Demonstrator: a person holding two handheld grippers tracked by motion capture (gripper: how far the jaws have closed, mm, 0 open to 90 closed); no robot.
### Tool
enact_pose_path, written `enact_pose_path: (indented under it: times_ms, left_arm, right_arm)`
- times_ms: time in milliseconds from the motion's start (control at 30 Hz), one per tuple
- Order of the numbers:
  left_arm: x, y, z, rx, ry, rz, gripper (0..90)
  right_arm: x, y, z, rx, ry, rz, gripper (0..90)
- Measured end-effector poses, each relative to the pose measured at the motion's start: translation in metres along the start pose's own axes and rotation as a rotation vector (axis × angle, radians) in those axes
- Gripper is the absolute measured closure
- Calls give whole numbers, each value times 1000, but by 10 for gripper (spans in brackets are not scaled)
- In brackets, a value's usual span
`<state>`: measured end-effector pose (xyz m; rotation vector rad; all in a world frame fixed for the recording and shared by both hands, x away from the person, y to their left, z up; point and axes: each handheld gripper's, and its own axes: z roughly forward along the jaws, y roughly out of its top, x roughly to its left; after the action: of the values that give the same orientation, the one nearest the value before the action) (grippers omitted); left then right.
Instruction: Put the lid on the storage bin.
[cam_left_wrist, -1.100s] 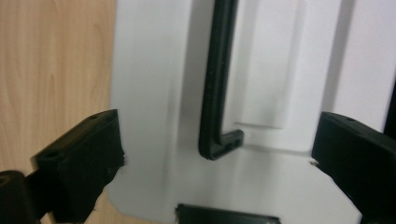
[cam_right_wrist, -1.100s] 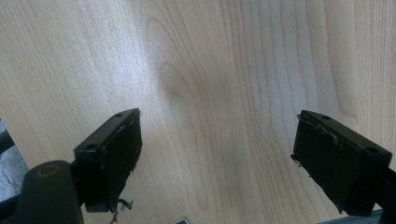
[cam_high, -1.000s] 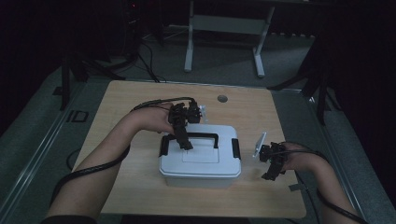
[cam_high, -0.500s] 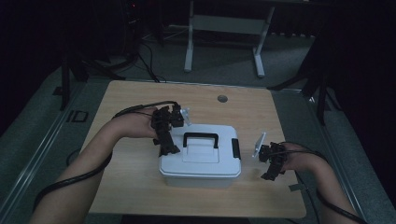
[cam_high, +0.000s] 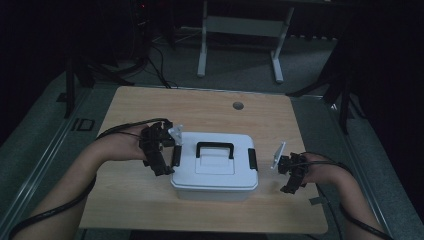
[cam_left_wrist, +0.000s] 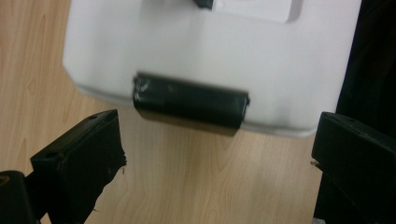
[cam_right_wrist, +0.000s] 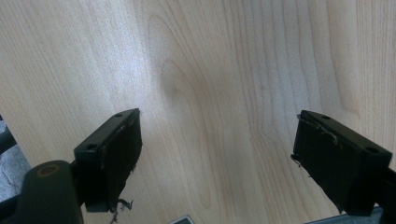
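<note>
white plastic box (cam_high: 215, 167) with a black handle (cam_high: 215, 149) on its lid sits near the middle of the pale wooden table (cam_high: 200, 110) in the high view; a black latch (cam_high: 176, 156) shows on its left end and another latch (cam_high: 252, 158) on its right end; the left gripper (cam_high: 161, 162) hangs just beside the left end of the box, close to that latch, with the person's forearm coming in from the lower left and a cable looping behind it; the right gripper (cam_high: 290, 182) is held off the right end of the box, apart from it, above bare table, its grey plate tilted up toward the box; a small round hole (cam_high: 238, 105) lies in the table farther back; the legs of a stand (cam_high: 240, 45) rise on the floor beyond the table.

left gripper view; the two black fingers (cam_left_wrist: 81, 163) stand wide apart with nothing between them; the box's white end wall (cam_left_wrist: 210, 51) fills the top, and its black latch (cam_left_wrist: 189, 102) lies just ahead of the gap, not touched by either finger; bare wood grain lies under the gap.

right gripper view; the black fingers (cam_right_wrist: 109, 156) are spread wide and hold nothing; between and beyond them lies plain table wood (cam_right_wrist: 215, 84) with a knot in the grain; frayed padding hangs from the edge of the left finger.
</note>
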<state>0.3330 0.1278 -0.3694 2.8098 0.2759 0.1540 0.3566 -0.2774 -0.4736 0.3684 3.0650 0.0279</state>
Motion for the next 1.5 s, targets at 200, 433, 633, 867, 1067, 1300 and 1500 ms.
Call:
enact_pose_path:
  times_ms: [200, 433, 633, 867, 1067, 1300, 1500]
  left_arm:
    - [-5, -20, -1, -4, -4, -5, 15]
    - [-5, -48, 1, -31, 9, -46, 15]
    - [-3, -66, 12, -32, -8, -77, 15]
    - [-2, -79, 26, -83, 9, -93, 15]
    - [-1, -90, 42, -101, -9, -104, 15]
    - [-3, -103, 59, -140, -12, -138, 15]
    - [-4, -112, 74, -134, -25, -151, 15]
  right_arm:
    - [0, 2, -1, 1, -1, -3, 151]
    - [1, 1, -2, 4, -3, 1, 151]
    - [0, 2, -2, 2, -3, 1, 150]
    - [-1, 2, -3, 0, -6, 0, 150]
    - [-1, 0, -1, -5, -14, 5, 150]
    - [-2, -2, 1, -11, -15, 13, 150]
    - [-2, -3, 4, -6, -10, 14, 150]
